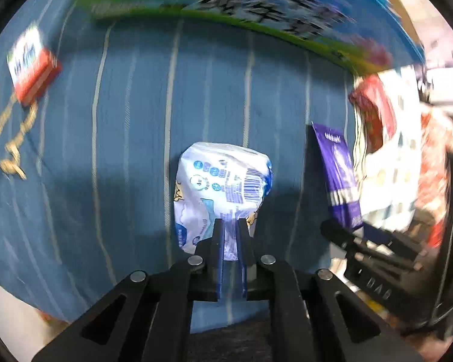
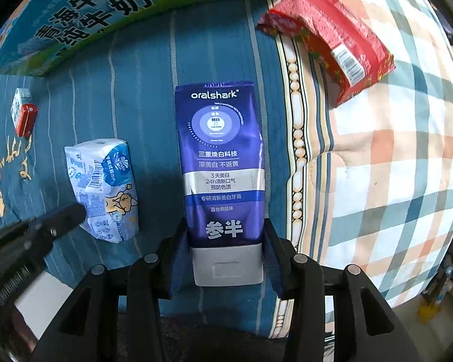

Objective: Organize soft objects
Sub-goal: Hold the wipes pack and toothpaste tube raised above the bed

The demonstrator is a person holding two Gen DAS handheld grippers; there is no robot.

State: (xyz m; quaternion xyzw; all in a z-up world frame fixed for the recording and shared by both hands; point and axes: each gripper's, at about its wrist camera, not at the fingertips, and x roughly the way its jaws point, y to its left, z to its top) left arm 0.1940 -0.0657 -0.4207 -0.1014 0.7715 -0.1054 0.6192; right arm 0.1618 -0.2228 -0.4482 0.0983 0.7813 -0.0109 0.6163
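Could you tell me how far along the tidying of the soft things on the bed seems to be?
Early, as far as the views show; nothing looks sorted yet. In hand: the left claw is shut on the white tissue pack, and the right claw grips the purple toothpaste tube near its cap. Left: the red packet and small red box lie loose on the bedding.

Milk carton box (image 2: 84, 15), blue striped cloth (image 2: 220, 45)

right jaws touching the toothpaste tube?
Touching. Right wrist view: the right gripper clamps the toothpaste tube just above its grey cap, pads pressed against both sides.
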